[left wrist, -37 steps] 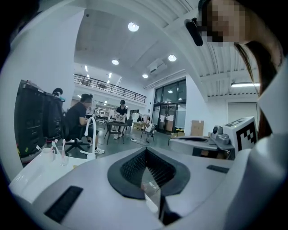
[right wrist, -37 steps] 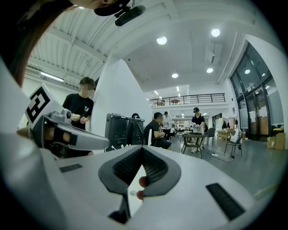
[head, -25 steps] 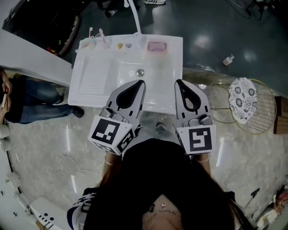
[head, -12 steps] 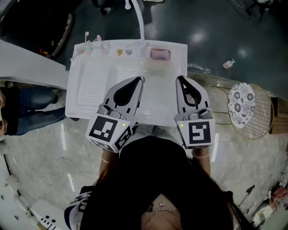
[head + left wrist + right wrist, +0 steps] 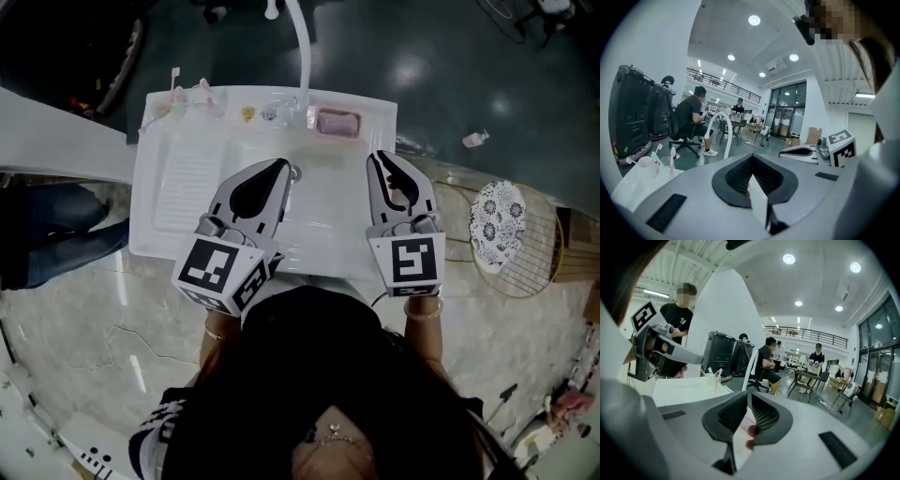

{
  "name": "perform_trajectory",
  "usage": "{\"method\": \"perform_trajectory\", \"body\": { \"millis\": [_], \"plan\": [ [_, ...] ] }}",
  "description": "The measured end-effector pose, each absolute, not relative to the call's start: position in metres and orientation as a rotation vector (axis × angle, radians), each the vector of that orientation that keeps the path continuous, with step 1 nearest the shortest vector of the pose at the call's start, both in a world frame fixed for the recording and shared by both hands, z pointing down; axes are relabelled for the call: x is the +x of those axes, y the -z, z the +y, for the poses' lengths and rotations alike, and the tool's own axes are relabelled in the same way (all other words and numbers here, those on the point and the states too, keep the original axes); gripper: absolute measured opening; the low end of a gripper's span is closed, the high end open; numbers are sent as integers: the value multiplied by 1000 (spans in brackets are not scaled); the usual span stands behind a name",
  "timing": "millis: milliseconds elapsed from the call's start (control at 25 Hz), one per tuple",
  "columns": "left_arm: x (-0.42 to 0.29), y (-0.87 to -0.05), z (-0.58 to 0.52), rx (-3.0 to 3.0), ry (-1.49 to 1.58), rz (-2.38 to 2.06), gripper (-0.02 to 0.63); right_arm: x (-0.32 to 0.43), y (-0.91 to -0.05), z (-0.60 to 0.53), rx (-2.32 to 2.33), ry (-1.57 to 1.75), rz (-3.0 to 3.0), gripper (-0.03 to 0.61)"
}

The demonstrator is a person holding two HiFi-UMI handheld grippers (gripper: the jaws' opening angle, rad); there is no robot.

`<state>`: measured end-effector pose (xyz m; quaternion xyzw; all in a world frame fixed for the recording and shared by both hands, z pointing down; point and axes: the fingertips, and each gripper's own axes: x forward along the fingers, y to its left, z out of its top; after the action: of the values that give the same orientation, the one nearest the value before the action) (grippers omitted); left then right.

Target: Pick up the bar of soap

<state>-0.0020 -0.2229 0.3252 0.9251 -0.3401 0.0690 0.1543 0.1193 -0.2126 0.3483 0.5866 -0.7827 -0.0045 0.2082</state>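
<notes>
Standing by, I'd say the pick has hardly begun: nothing is grasped and the whole reach and grasp are yet to do.

Closest to the person, the left gripper (image 5: 281, 167) hangs over the near half of the white sink (image 5: 159, 234). Its jaws are pressed together with nothing between them, and its own view shows the ribbed pads meeting at the tip. The right gripper (image 5: 375, 159) hangs beside it over the basin's right side. Its jaws are likewise drawn in to a thin slit and are empty. Both tips point toward the back of the sink, the right one nearer the target.

Past the drain (image 5: 294, 172), on the back ledge at the right corner, lies the bar of soap (image 5: 336, 123). It is a pale pink, rounded rectangular block lying flat in a shallow recess of the ledge, just right of the white faucet (image 5: 303, 47). Nothing rests on it and nothing crowds it. The cups with toothbrushes (image 5: 204, 94) stand well apart at the ledge's left end.

My guess is the right tongs must spread wide before coming down, since the bar sits low in its recess and may be slick.
</notes>
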Motion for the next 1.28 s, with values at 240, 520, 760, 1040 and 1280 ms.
{"method": "perform_trajectory", "body": {
  "millis": [240, 520, 760, 1040, 1280],
  "plan": [
    [-10, -336, -240, 2618, -202, -992, 6, 124, -372, -237, 1566, 5, -2158, 22],
    [-15, -345, -254, 2588, -205, -1000, 6, 126, -405, -262, 1468, 6, -2094, 41],
    [-17, -351, -264, 2575, -214, -997, 6, 123, -432, -279, 1369, 4, -2060, 55],
    [-20, -354, -276, 2566, -216, -996, 6, 122, -457, -299, 1259, 1, -2009, 72],
    [-25, -359, -286, 2549, -228, -1010, 6, 124, -481, -308, 1180, -36, -1965, 85]
  ]
}}
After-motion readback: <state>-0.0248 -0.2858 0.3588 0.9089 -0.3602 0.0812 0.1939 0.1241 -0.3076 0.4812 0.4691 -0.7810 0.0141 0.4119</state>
